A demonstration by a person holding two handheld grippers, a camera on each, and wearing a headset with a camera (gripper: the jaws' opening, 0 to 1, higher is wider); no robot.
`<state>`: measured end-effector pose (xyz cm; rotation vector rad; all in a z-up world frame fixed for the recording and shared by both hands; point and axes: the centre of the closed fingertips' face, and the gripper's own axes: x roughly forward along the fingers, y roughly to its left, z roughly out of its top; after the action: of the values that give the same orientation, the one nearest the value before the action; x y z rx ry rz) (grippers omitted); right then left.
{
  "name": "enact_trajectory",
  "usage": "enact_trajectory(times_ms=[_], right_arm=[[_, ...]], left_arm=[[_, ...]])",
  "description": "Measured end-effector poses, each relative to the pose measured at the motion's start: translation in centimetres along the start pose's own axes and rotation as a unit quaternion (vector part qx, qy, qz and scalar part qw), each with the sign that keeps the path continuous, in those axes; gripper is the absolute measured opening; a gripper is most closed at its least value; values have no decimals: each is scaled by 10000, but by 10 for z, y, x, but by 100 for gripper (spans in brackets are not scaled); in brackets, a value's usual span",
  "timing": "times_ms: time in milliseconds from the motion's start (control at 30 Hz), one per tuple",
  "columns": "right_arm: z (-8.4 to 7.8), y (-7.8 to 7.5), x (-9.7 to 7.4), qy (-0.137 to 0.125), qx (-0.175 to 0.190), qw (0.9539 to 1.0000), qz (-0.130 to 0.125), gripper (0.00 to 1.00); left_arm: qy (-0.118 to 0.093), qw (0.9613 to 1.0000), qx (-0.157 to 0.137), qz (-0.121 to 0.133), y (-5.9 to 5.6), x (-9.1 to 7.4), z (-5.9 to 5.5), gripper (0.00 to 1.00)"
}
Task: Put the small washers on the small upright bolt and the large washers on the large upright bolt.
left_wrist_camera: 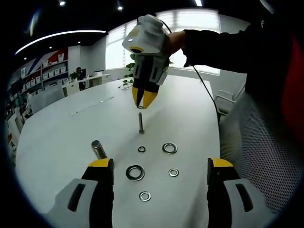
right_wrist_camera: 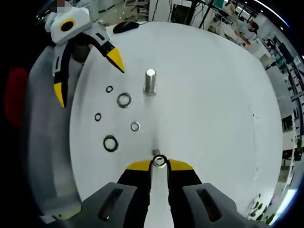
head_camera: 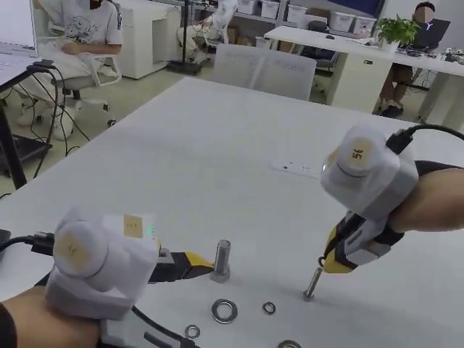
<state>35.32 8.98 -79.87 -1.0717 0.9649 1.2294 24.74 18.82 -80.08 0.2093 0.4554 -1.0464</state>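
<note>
Working at a white table (head_camera: 181,145), with a seated person (head_camera: 83,29) and black cables (head_camera: 43,109) off its far left, a grey chair back (head_camera: 264,72) beyond its far edge, and a potted plant (head_camera: 397,29) on a desk at far right. Holding the left gripper (left_wrist_camera: 160,162) low over the near left of the table, jaws released and spread wide, grasping nothing. In the head view, blocking part of the near table surface with that gripper's white housing. Locating the large bolt (head_camera: 221,261) standing upright just beside the left gripper's tips, at the left side of its opening in the left gripper view. Locating the small bolt (head_camera: 312,284) standing upright further right, well apart from the large bolt, with loose washers lying flat on the table between and in front of the two. Holding the right gripper (head_camera: 324,262) tilted downward just above the small bolt's top, jaws clenched on a small washer (right_wrist_camera: 159,161). Counting, in the left gripper view, left to right: one large washer (left_wrist_camera: 135,172), one small washer (left_wrist_camera: 141,149) nearest the small bolt, one small washer (left_wrist_camera: 145,195) nearest the camera, a second large washer (left_wrist_camera: 169,148), and a third small washer (left_wrist_camera: 174,172). Totalling two bolts, two large washers and three small washers on the table, plus one small washer in the right gripper. Finding both bolts bare.
</note>
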Motion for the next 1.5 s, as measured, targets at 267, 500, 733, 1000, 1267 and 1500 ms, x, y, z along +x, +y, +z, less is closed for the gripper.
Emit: enact_trajectory(times_ms=[267, 500, 733, 1000, 1267, 1500], right_arm=[[-1, -5, 7, 81, -25, 9999, 79, 14], [-2, -7, 13, 161, -58, 9998, 135, 14], [-4, -7, 20, 219, -71, 9995, 200, 14], [-7, -5, 30, 277, -43, 9993, 262, 14], [-13, -3, 46, 339, 0, 9990, 292, 14], [-16, -1, 56, 354, 29, 9989, 310, 14]], left_arm=[[-27, 10000, -29, 69, 5, 0, 0, 79], [-28, 9999, -56, 86, 8, 0, -1, 78], [-38, 9999, -66, 83, 8, 1, 0, 78], [-38, 9999, -72, 101, 9, 1, -1, 78], [-19, 9999, -72, 95, 8, 2, -2, 78], [-13, 9999, -81, 108, 8, 1, -2, 77]])
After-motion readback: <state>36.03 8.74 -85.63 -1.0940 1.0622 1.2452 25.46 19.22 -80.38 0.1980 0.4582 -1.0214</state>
